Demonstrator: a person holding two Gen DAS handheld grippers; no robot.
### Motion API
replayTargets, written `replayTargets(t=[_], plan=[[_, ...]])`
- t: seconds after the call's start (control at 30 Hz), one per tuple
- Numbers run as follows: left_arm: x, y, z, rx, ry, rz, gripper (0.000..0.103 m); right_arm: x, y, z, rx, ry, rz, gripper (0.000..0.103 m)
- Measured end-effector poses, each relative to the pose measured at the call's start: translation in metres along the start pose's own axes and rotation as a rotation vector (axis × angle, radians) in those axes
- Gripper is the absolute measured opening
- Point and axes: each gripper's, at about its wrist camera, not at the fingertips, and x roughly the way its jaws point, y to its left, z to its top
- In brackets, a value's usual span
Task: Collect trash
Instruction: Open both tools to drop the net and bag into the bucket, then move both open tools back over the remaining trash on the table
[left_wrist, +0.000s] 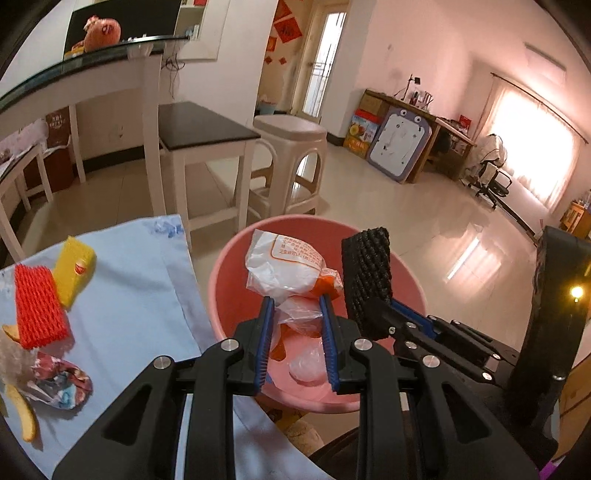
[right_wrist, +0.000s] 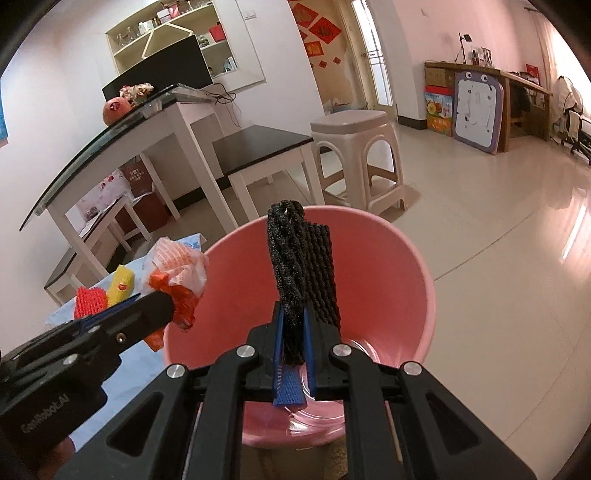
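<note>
I have two pieces of trash held over the pink bucket (left_wrist: 225, 280), which stands on the floor just beside the blue-clothed table (left_wrist: 140, 295). My left gripper (left_wrist: 297, 306) is clamped on a crumpled clear plastic bag (left_wrist: 284, 266) with orange print, the pads pressing its bunched lower part; the bag hangs above the bucket's mouth. My right gripper (right_wrist: 293, 321) is clenched tight on a black foam net sleeve (right_wrist: 301, 258), which stands upright from the jaws, also over the bucket. A clear plastic lid or cup lies at the bucket's bottom.

I judge this to be the drop step: both items are carried to the bin and not yet let go. The next move calls for opening each pair of jaws with the load well inside the rim, since the bag is light and could cling to the pads or drift out.

More trash waits on the table: a red foam net (left_wrist: 38, 306), a yellow foam net (left_wrist: 75, 271) with a small red sticker, a crumpled printed wrapper (left_wrist: 61, 384) and some peel.

As for writing, the bag carries orange boxed text in Chinese characters, too small for me to read. The left gripper's body, seen from the right wrist, bears raised lettering that looks like "GenRobot.AI". Red paper decorations hang on the far wall.
</note>
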Motion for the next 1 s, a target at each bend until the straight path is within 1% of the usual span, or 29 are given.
replayTargets(t=[0.1, 0.13, 0.2, 0.23, 0.27, 0.4, 0.63, 0.77, 1.0], plan=[[0.008, 0.003, -0.001, -0.008, 0.023, 0.0, 0.026, 0.005, -0.003, -0.001, -0.002, 0.012, -0.004, 0.01], [0.011, 0.004, -0.001, -0.01, 0.034, 0.004, 0.027, 0.005, -0.003, -0.002, -0.001, 0.014, -0.004, 0.013], [0.014, 0.007, 0.003, -0.017, 0.045, 0.008, 0.031, 0.006, -0.003, -0.003, 0.005, 0.016, -0.01, 0.028], [0.017, 0.009, 0.005, -0.019, 0.049, 0.007, 0.031, 0.007, -0.003, -0.002, 0.009, 0.016, -0.016, 0.044], [0.018, 0.009, 0.005, -0.023, 0.051, 0.012, 0.033, 0.007, -0.003, -0.002, 0.013, 0.012, -0.022, 0.048], [0.016, 0.011, 0.006, -0.024, 0.05, 0.0, 0.039, 0.005, -0.009, -0.003, 0.03, 0.017, -0.018, 0.049], [0.0, 0.005, 0.003, -0.005, 0.015, -0.008, 0.04, -0.009, -0.01, -0.006, 0.026, 0.004, -0.023, 0.051], [-0.019, 0.004, -0.003, 0.017, -0.037, 0.032, 0.04, -0.021, -0.004, -0.01, 0.011, -0.002, -0.014, 0.051], [-0.058, 0.018, -0.019, 0.03, -0.058, 0.111, 0.04, -0.035, 0.025, -0.021, -0.014, 0.008, 0.039, 0.051]])
